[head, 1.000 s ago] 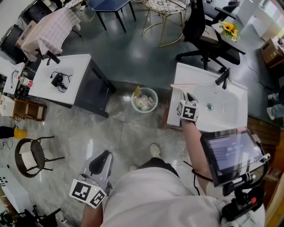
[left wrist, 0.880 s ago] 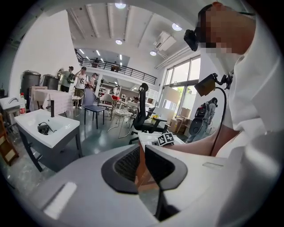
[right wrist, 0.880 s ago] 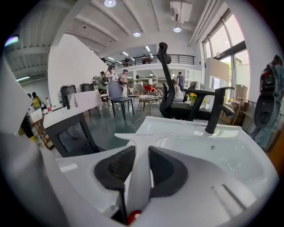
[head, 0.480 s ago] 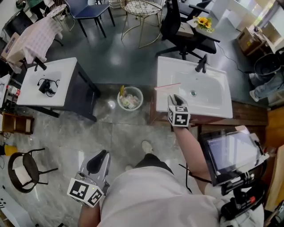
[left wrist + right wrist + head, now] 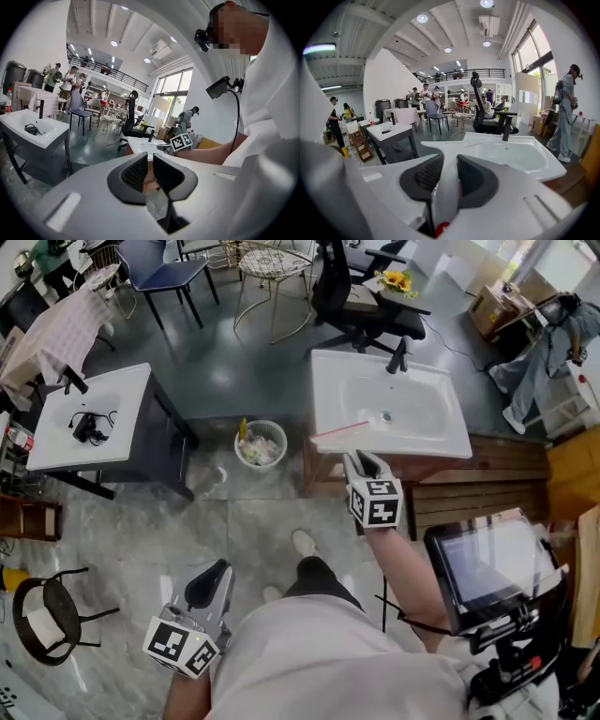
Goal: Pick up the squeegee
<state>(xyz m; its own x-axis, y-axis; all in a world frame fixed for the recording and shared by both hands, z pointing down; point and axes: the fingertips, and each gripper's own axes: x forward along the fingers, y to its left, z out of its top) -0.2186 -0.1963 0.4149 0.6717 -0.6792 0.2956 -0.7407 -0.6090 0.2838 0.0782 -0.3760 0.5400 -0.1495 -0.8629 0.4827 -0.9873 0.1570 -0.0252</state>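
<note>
The squeegee (image 5: 339, 432) has a thin red blade and a white handle. It hangs over the near left corner of the white sink (image 5: 323, 381). My right gripper (image 5: 361, 463) is shut on its handle, just in front of the sink's near edge. In the right gripper view the white handle (image 5: 445, 187) fills the gap between the jaws of the right gripper (image 5: 446, 176), with a red spot at its base. My left gripper (image 5: 208, 582) is low at the left beside my body. In its own view the left gripper (image 5: 150, 166) has its jaws a narrow slit apart with nothing between them.
The sink has a black faucet (image 5: 398, 354) at its far rim and stands on a wooden cabinet (image 5: 487, 474). A waste bin (image 5: 260, 443) sits left of it. A white table (image 5: 56, 442) is further left, an office chair (image 5: 352, 296) beyond. A person (image 5: 553, 334) stands at the top right.
My right gripper has drawn back from the sink's left rim toward me and risen, with the squeegee in it. The left gripper keeps its place in the head view.
</note>
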